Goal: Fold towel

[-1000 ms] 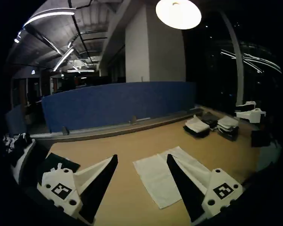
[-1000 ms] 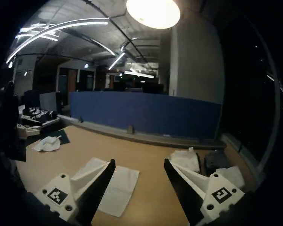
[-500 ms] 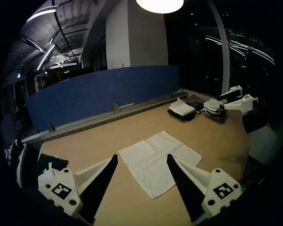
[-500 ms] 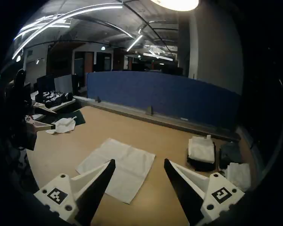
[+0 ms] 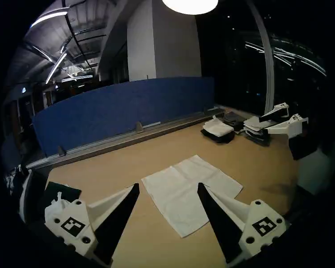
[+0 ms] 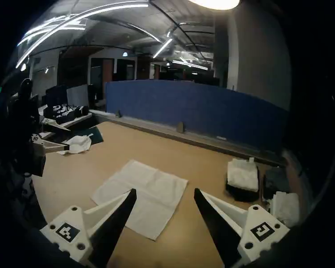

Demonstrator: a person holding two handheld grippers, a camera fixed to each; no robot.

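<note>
A white towel lies spread flat on the wooden table; it shows creases from earlier folds. My left gripper hangs open above the towel's near edge, with nothing between its fingers. In the right gripper view the same towel lies just beyond my right gripper, which is open and empty too. The right gripper also appears at the far right of the left gripper view, and the left gripper at the left of the right gripper view. Both hover above the table.
Stacks of folded towels sit at one end of the table, white and dark. A crumpled white cloth lies on a dark green one at the other end. A blue partition runs along the table's far edge.
Both grippers pulled back and tipped down, so the whole towel came into sight between the fingers. Over the last half second they barely moved. Both stayed open.
</note>
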